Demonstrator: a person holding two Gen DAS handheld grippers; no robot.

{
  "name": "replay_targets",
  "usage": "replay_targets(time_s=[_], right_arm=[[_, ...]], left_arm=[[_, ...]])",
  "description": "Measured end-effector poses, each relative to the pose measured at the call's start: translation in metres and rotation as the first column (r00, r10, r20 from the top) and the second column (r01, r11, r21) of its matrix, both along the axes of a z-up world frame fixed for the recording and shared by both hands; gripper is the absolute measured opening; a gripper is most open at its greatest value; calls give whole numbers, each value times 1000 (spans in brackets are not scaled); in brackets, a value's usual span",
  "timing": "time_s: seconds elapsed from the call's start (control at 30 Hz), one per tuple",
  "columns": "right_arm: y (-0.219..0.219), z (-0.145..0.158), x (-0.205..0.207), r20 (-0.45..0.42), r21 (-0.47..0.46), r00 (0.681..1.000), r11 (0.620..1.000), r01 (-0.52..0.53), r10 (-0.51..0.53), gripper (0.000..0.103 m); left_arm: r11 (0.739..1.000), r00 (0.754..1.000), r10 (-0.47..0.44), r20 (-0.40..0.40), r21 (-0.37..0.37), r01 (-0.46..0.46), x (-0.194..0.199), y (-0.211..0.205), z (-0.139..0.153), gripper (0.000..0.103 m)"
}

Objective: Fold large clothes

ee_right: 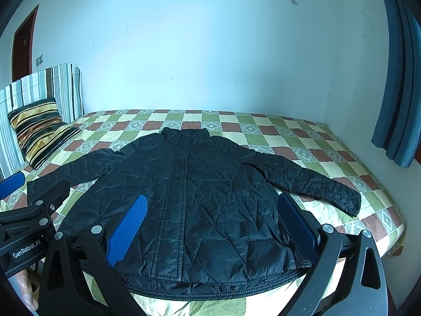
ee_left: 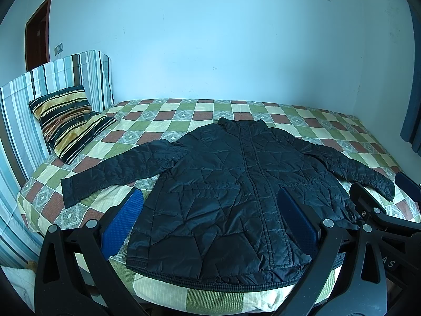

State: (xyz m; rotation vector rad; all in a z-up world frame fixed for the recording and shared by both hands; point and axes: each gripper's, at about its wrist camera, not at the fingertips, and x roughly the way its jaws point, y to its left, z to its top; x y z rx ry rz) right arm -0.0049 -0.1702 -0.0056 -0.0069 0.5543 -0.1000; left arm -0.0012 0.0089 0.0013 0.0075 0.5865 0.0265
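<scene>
The jacket (ee_left: 231, 184) is lying flat on the bed (ee_left: 163, 121), front up, sleeves spread for folding. Both the left gripper (ee_left: 210, 216) and right gripper (ee_right: 213, 218) are hovering wide apart, gripping nothing, facing its hem.

A home bedroom: a bed (ee_left: 236, 110) under a checked quilt fills the room, a striped pillow (ee_left: 65, 121) against its striped headboard (ee_left: 31, 89), with a door (ee_left: 38, 34), plain wall and blue curtain (ee_right: 394, 79).
</scene>
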Motion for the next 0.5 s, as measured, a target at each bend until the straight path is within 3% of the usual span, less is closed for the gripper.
replay_targets(time_s=[0.5], right_arm=[[-1,-4,1,-2,1,1000,1000,1,-1,98]], left_arm=[[1000,1000,0,-2,-1,0,0,0,0,101]])
